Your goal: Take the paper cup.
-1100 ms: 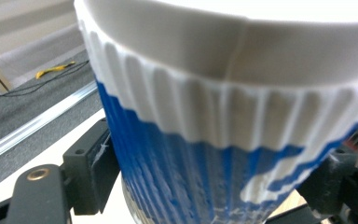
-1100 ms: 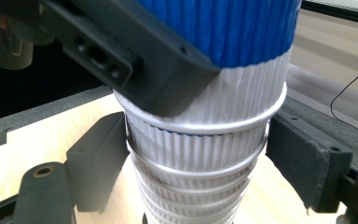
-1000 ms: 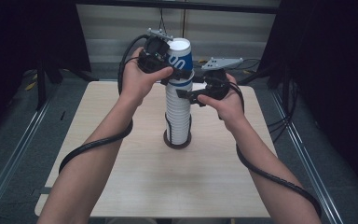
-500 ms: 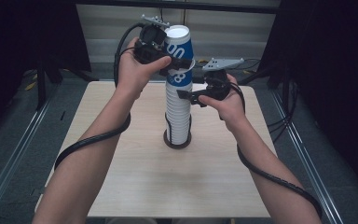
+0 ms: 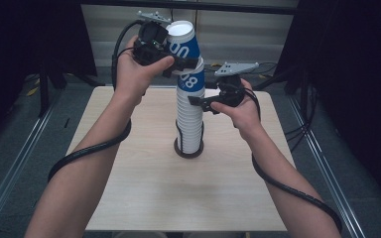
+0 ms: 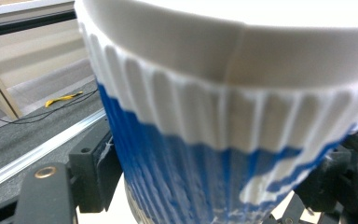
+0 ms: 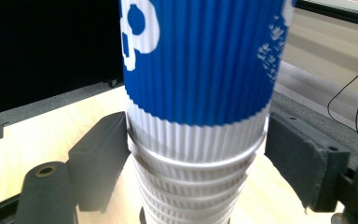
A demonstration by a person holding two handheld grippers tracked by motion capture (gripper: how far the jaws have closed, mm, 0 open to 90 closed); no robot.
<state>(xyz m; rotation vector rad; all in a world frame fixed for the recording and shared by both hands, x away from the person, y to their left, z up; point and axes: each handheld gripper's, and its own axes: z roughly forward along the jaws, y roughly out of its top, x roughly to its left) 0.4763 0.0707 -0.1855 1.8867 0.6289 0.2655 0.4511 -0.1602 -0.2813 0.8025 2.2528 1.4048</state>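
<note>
Left gripper (image 5: 181, 62): clamped on the top cup (image 5: 183, 42), tilted above the stack.
Top cup: ribbed paper, blue band, white rim.
Stack (image 5: 190, 119): white ridged cups, upright at table centre in a dark ring base (image 5: 188, 151).
Right gripper (image 5: 198, 101): jaws pressing the stack's sides.
Table (image 5: 129, 198): pale wood, bare out to every edge.

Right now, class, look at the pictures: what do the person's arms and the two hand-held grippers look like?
Both forearms are bare, with no sleeves showing. The left gripper and right gripper are black, blocky tools, each with two flat black jaws and brass-coloured screw heads near the jaw bases. Each carries a grey three-cornered plate on top. A thick black cable trails from each gripper back along the forearm.
</note>
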